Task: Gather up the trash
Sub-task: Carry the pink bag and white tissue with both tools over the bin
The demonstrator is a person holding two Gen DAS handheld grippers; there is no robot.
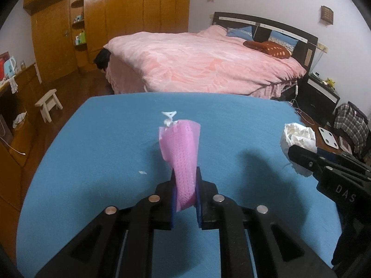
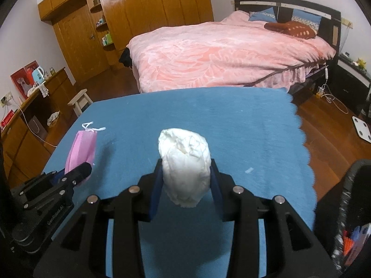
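With the left gripper (image 1: 185,197) pinching the pink mask (image 1: 183,155) and the right gripper (image 2: 185,185) clamping the tissue wad (image 2: 185,164) above the blue table (image 2: 255,127), we carry both steadily (grips firm) to the bin (image 2: 350,208) at right.

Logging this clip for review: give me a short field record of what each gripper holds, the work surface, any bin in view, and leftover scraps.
left gripper: shut on pink face mask, lifted off the cloth
right gripper: shut on white crumpled tissue
surface: blue cloth
bin: dark mesh bin at right edge, coloured items inside
scraps: small white scrap on the cloth
background: pink bed
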